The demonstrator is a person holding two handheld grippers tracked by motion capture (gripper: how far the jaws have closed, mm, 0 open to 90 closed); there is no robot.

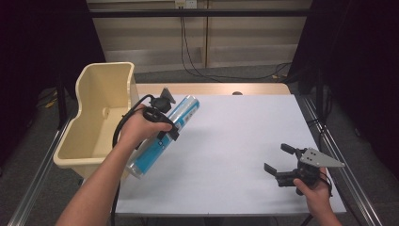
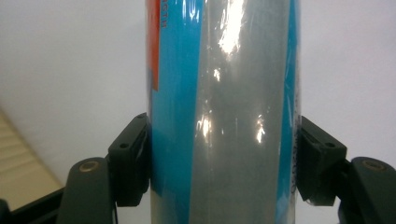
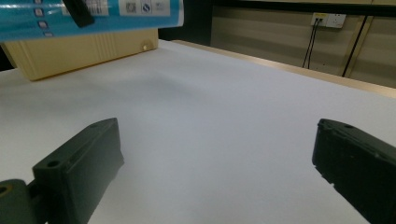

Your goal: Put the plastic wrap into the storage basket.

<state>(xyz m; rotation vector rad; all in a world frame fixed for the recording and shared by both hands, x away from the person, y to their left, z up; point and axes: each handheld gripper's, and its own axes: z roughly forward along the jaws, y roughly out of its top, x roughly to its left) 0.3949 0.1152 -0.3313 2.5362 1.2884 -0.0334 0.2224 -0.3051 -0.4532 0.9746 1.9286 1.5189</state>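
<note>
Tube: one long cylinder in glossy clear film, printed blue with a silver-grey band and a red patch along one side. It is held in the air, tilted, above the left edge of the white table, its upper end toward the far edge and its lower end toward the near left corner. The left gripper is clamped across the tube's middle; in the left gripper view both jaws press its sides. One cream bin stands just beside the table's left edge, next to the tube. The right gripper is held over the near right corner with its jaws apart and nothing between them. Printing on the tube includes small icons and a barcode-like block; the text is too small to read.
</note>
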